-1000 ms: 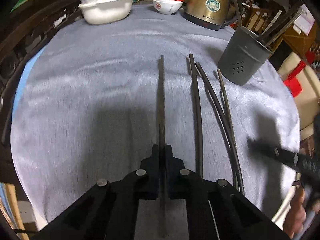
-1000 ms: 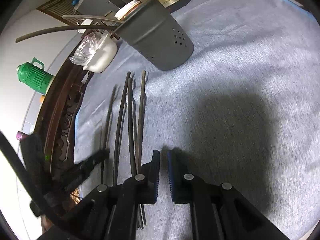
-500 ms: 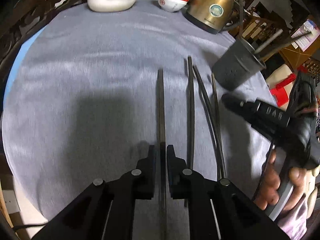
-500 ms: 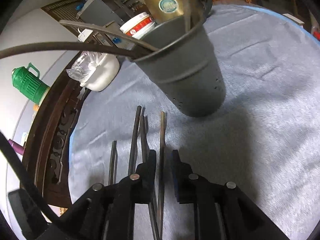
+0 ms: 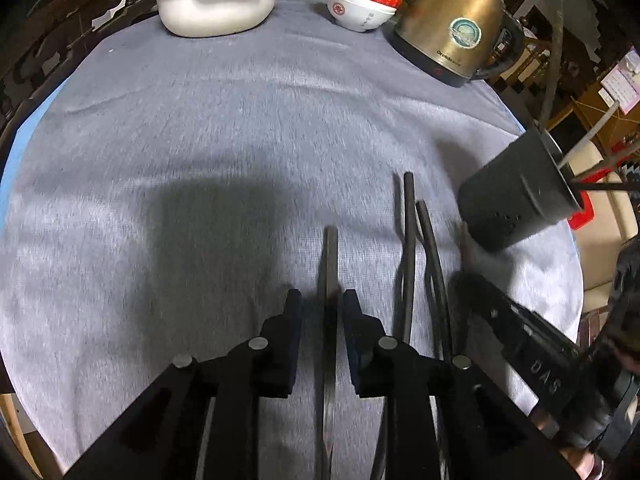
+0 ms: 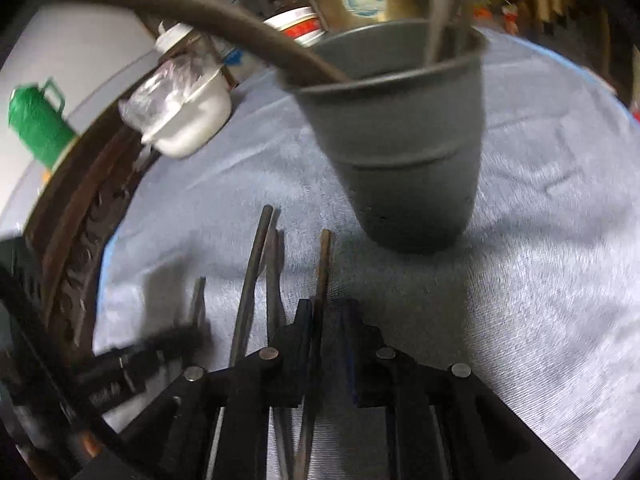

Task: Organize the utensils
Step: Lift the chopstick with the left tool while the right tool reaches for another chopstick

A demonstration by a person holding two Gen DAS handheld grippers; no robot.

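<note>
A grey cloth covers the bench (image 5: 200, 128). The grey utensil holder (image 6: 400, 148) stands on it with chopsticks inside, just beyond four loose ones. The left tool (image 5: 322, 316) straddles one lying chopstick (image 5: 330, 264), jaws opening and clear of it. The right tool (image 6: 322, 320) is closing narrowly on a brown chopstick (image 6: 323, 264) nearest the holder.

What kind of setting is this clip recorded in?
Probably a home dining room: a round table under a grey cloth, a brass-coloured electric kettle, stacked red-and-white rice bowls, and a grey chopstick holder.
</note>
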